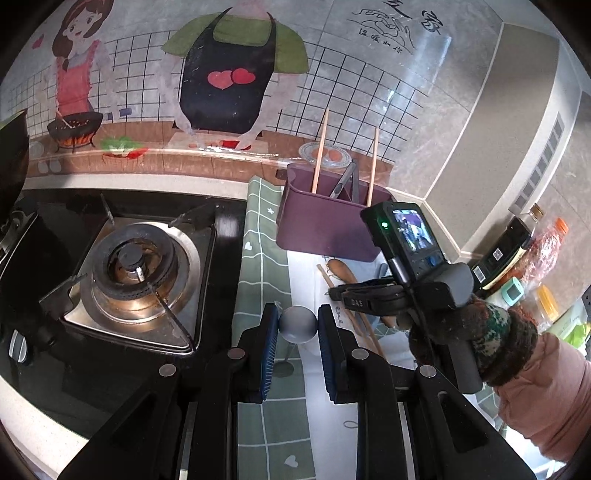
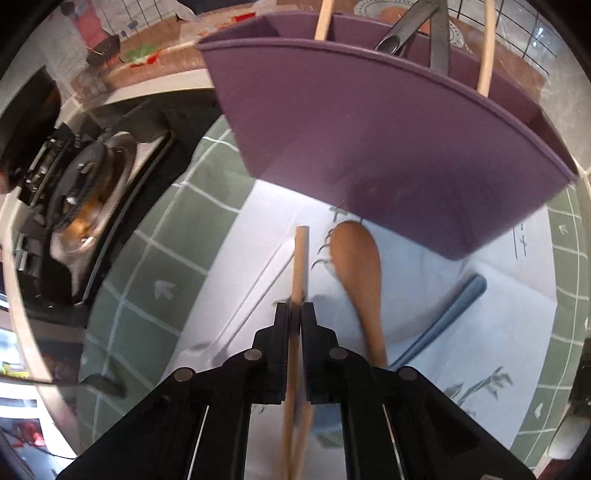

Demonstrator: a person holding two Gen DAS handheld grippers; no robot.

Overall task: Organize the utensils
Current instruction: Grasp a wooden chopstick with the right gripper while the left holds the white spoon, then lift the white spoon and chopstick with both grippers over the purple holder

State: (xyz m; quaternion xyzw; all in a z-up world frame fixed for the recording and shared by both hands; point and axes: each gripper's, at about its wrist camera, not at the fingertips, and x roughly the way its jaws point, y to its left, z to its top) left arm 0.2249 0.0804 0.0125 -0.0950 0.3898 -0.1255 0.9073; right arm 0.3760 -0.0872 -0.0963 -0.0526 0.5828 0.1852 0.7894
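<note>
My left gripper [image 1: 297, 325] is shut on the round grey end of a metal utensil [image 1: 298, 325] and holds it above the green checked cloth [image 1: 258, 266]. My right gripper [image 2: 296, 314] is shut on a wooden chopstick [image 2: 300, 258] just above the white mat; it also shows in the left wrist view [image 1: 334, 293]. A wooden spoon [image 2: 360, 266] lies right of it. The purple utensil holder [image 2: 369, 147] stands close behind with two chopsticks [image 2: 485, 48] and metal tongs [image 2: 413, 29] in it; it also shows in the left wrist view [image 1: 325, 221].
A gas burner [image 1: 136, 269] on a black hob is to the left. A blue-handled utensil [image 2: 443, 317] lies on the mat at the right. Bottles and jars [image 1: 524, 254] stand at the far right. A tiled wall is behind the holder.
</note>
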